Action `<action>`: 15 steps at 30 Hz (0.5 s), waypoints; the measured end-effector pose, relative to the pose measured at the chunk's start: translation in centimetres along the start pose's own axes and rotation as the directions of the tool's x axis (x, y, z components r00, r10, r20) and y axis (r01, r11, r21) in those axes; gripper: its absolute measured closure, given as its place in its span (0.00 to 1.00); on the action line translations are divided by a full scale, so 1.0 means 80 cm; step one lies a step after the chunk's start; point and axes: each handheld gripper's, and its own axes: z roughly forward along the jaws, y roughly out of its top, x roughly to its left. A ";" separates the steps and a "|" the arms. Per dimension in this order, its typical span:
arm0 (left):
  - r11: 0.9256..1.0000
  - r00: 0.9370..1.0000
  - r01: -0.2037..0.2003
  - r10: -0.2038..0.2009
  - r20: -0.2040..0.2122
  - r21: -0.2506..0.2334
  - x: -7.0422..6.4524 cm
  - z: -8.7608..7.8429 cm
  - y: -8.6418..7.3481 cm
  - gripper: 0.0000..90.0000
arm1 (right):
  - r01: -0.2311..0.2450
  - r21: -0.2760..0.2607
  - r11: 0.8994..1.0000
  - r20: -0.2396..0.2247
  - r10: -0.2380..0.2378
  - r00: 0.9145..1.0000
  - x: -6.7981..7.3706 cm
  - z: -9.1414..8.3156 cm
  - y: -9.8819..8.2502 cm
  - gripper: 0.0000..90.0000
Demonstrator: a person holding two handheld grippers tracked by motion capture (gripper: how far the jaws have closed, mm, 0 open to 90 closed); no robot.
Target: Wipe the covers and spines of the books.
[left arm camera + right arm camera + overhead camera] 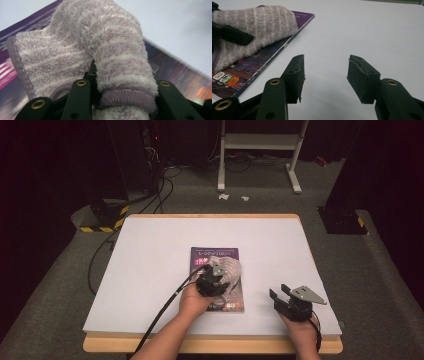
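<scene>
On the white-covered wooden table (150, 270), near its front edge, a purple glossy magazine with a dark city-night cover (202, 257) lies flat, and a fluffy lilac-and-white striped cloth, a towelling mitt or sock with a ribbed cuff (231, 270), rests on top of it. From the high view the left gripper (215, 276) sits over the middle of the magazine, held by the person's left hand (192, 302), with its black cable trailing back toward the table's front edge. Looking along that gripper's own jaws in the left gripper view, the striped cloth (100, 50) is bunched up between them, the ribbed cuff squeezed tight at the pads, so this gripper is clenched on the cloth; the magazine (175, 67) shows blurred beneath and beside it. Well apart to the right, the right gripper (280, 292) is held just above bare table by the person's right hand (302, 327), the grey three-cornered plate on top. Its own view shows the jaws spread with nothing between them, only white tabletop (362, 30) behind, so it is released. Off to the left of that view the cloth (259, 27) lies over the magazine (249, 72), whose corner juts out onto the table.
</scene>
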 end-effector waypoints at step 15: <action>1.000 1.000 -0.025 0.025 0.012 0.007 -0.017 0.019 0.020 0.71 | -0.016 -0.015 1.000 -0.004 0.016 1.000 -0.004 -0.004 0.001 0.53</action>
